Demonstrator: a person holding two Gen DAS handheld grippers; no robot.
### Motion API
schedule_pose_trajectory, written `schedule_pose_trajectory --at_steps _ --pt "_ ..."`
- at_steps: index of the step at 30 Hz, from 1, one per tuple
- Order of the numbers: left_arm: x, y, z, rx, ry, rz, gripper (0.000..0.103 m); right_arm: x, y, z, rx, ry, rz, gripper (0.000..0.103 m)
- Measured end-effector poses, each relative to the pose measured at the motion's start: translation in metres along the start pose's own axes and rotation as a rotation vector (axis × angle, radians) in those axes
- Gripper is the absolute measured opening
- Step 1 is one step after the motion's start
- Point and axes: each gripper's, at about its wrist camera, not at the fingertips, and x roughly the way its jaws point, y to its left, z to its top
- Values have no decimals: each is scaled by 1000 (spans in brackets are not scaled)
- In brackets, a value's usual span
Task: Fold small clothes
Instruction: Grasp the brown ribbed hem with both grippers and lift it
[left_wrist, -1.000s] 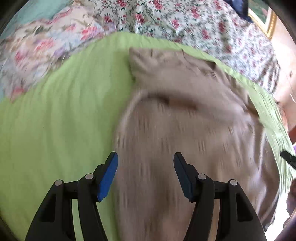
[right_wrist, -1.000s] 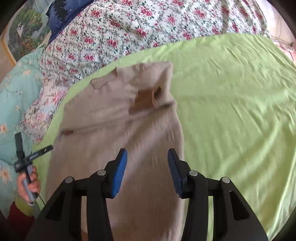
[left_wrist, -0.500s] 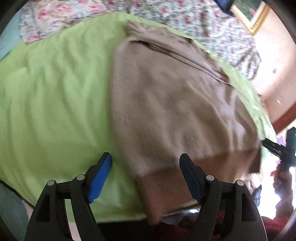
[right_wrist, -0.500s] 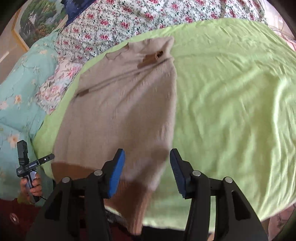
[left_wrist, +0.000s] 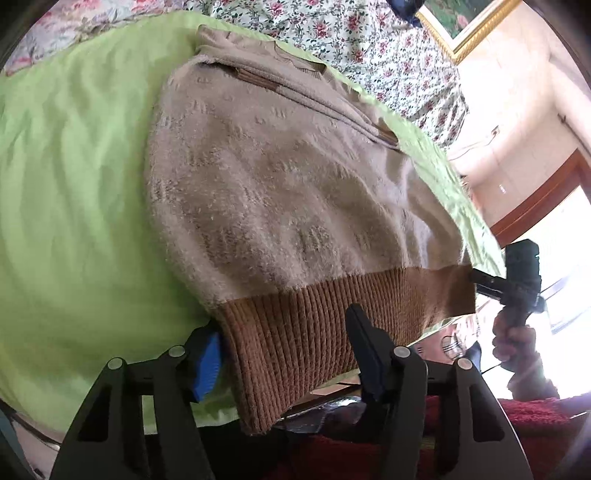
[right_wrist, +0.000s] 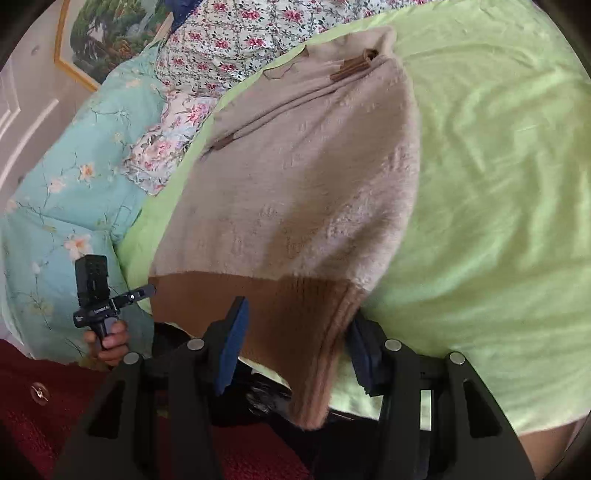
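A beige knit sweater (left_wrist: 280, 177) (right_wrist: 306, 177) lies flat on the green sheet (left_wrist: 74, 184), sleeves folded in. Its brown ribbed hem (left_wrist: 314, 325) (right_wrist: 295, 314) hangs over the near edge of the bed. My left gripper (left_wrist: 282, 325) straddles the hem's left corner. Its jaws are closing with the ribbing between them, and the blue pad (left_wrist: 207, 362) sits just beside the hem's edge. My right gripper (right_wrist: 297, 314) straddles the hem's right corner, fabric between its fingers, and the knit there is not pinched.
Floral bedding (right_wrist: 221, 44) and a turquoise floral quilt (right_wrist: 74, 177) lie beyond and beside the sweater. A framed picture (right_wrist: 99, 37) hangs on the wall. A dark red garment (right_wrist: 44, 406) is below the bed edge. Green sheet (right_wrist: 498, 184) spreads to the right.
Both grippers have drawn back from over the sweater's body to the near bed edge. The brown hem now lies between each pair of jaws. The left jaws widened, then narrowed.
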Motion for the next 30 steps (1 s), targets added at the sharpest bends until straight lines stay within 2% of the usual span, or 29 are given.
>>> schedule_pose_trajectory --at_steps 2,3,4,5,6,9,13,20,25,30 --pt "1 1 0 -5 -7 2 55 -1 -2 -2 11 -11 14 52" --pt "1 2 1 -3 -11 7 46 -1 -2 -3 9 -10 11 49" --pt "1 2 1 2 -15 16 39 -1 -1 -4 1 -8 -13 39" --pt "2 3 1 5 -14 27 23 -1 -1 -6 -3 -1 -39 30" --pt "2 4 1 3 -9 32 9 0 -4 -7 -1 15 -62 8" --pt "-7 1 -2 20 -33 39 8 -12 -7 -11 9 -18 -40 8" --pt "-8 1 -8 34 -26 75 6 -17 -16 -14 12 -2 -49 8" --pt "-38 -6 5 34 -93 39 6 -27 -6 0 -6 -54 40 8" --pt "-70 -15 30 2 -206 11 5 -53 -1 21 11 -171 122 8" --pt "-102 -34 69 41 -341 -8 5 -77 19 55 -23 -284 163 8"
